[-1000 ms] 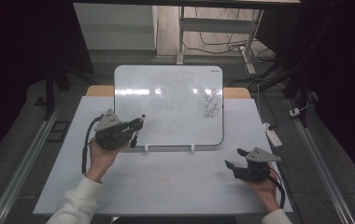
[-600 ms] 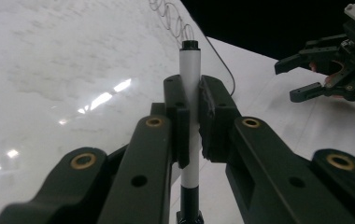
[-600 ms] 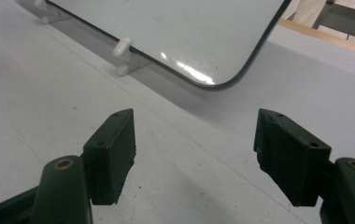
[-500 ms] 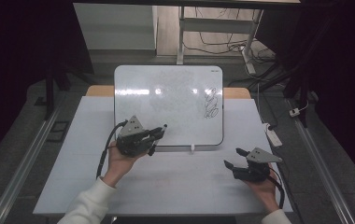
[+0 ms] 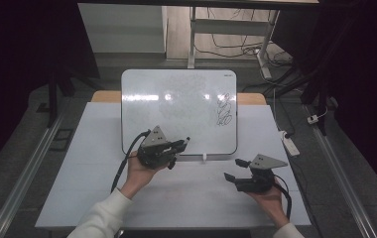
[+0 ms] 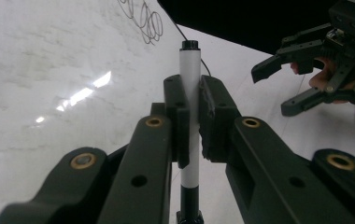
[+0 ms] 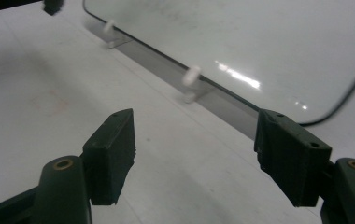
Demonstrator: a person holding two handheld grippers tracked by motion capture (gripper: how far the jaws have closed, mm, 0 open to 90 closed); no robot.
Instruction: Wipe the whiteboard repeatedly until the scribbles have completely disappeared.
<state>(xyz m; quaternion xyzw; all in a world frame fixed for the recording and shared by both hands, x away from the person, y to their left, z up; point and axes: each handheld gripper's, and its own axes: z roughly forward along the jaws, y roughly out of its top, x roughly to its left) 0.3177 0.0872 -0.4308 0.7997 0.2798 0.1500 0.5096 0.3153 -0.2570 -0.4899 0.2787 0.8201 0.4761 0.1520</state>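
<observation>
1. Left gripper view: the left tool [image 6: 192,123] has its jaws clamped on a white marker [image 6: 190,70] with a black cap end; the marker stands up between the pads, its black tip pointing toward the whiteboard [image 6: 49,70].
2. In the high view the left tool [image 5: 179,145] sits over the whiteboard's lower edge, left of centre, held by the left hand [image 5: 139,171], whose white sleeve [image 5: 99,218] comes in from the bottom.
3. The whiteboard [image 5: 176,109] stands tilted on the desk [image 5: 87,148], resting on small white clips [image 7: 190,77] along its bottom edge. Black looped scribbles [image 5: 223,111] sit near its right side; the rest of the surface is wiped, with faint smears.
4. The right tool [image 5: 237,170] is held low over the desk, just off the whiteboard's lower right corner, apart from it. In the right gripper view its jaws [image 7: 194,154] stand wide with nothing between them.
5. Bare white desk lies between and before both tools; the whiteboard's rounded dark edge is the nearest boundary.
</observation>
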